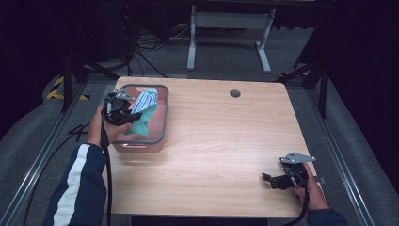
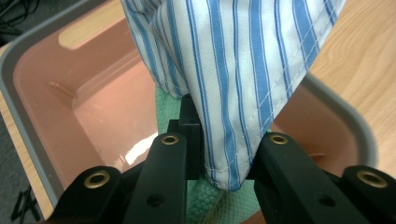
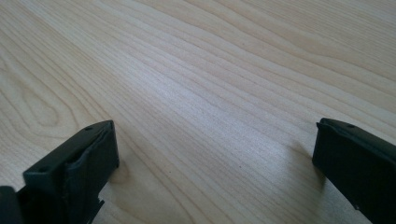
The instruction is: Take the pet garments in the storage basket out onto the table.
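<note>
I see the tub [image 1: 162, 123] at the left of the table [image 1: 226, 141], near its far left corner. Two cloths sit in it: the striped one [image 1: 145, 100] toward the upper part, the other cloth [image 1: 141, 123] just below it. My left gripper [image 1: 123, 113] is over the tub's left side. My right gripper [image 1: 275, 180] is at lower right, well apart, on bare table.

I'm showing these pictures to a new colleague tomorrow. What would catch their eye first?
Probably the blue-and-white striped cloth held up over the pink bin at the table's far left, pinched in the left tongs with a green cloth bunched beneath it. Next, the right tongs, open and idle over the bare wooden table at the near right.
</note>
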`<state>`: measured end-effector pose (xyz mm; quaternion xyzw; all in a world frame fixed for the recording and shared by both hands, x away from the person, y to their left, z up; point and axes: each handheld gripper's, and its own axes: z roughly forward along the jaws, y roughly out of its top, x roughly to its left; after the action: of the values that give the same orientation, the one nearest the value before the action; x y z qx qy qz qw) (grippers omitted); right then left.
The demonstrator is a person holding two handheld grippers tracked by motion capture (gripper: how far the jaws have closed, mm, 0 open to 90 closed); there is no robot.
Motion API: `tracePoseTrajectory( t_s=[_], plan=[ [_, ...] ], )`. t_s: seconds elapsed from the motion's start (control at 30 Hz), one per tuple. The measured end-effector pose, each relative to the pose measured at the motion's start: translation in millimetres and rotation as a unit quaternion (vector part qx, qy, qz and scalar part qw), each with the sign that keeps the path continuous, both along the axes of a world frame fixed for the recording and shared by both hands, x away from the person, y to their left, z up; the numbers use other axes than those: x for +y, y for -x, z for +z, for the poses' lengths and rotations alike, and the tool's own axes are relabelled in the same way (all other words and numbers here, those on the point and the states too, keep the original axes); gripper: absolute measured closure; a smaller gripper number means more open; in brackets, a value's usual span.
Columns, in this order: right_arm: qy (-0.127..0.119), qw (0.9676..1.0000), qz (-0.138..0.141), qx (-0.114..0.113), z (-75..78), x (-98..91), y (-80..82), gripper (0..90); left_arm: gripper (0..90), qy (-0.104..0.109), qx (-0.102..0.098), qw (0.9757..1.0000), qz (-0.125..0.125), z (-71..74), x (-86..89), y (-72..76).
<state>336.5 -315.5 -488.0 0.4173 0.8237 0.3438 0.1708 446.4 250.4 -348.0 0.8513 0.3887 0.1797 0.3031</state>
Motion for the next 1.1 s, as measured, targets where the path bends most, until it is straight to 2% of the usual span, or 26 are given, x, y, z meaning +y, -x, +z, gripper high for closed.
tracePoseTrajectory(
  t_s=[0.07, 0.1, 0.2, 0.3, 0.6, 0.83, 1.1],
  plan=[
    [0.001, 1.0, 0.001, 0.0, -0.1, -0.1, -0.1, 0.6, 78.1, 0.002, -0.007, 0.9999, -0.008, 4.1, -1.4, 5.6],
    [0.001, 1.0, 0.001, 0.0, -0.1, -0.1, 0.0, 0.6, 78.2, -0.002, -0.016, 0.9998, -0.014, 6.9, -1.8, 8.1],
    [0.001, 1.0, 0.001, 0.0, -0.1, -0.1, -0.1, 0.6, 78.2, 0.008, -0.036, 0.9991, -0.022, 13.4, -3.4, 15.9],
    [0.0, 1.0, 0.0, 0.0, 0.0, 0.0, 0.0, 0.6, 78.2, 0.017, -0.048, 0.9984, -0.024, 18.4, -5.2, 21.5],
    [0.001, 1.0, 0.0, 0.0, 0.0, 0.0, 0.0, 0.6, 78.2, 0.038, -0.062, 0.9967, -0.037, 29.8, -12.4, 29.5],
    [0.0, 1.0, 0.0, 0.0, 0.0, 0.0, 0.1, 0.6, 78.2, 0.041, -0.07, 0.995, -0.058, 37.4, -29.9, 31.9],
    [0.0, 1.0, 0.0, 0.0, 0.0, 0.0, 0.1, 0.6, 78.2, 0.04, -0.069, 0.9934, -0.083, 42.3, -53.9, 30.1]
  ],
)
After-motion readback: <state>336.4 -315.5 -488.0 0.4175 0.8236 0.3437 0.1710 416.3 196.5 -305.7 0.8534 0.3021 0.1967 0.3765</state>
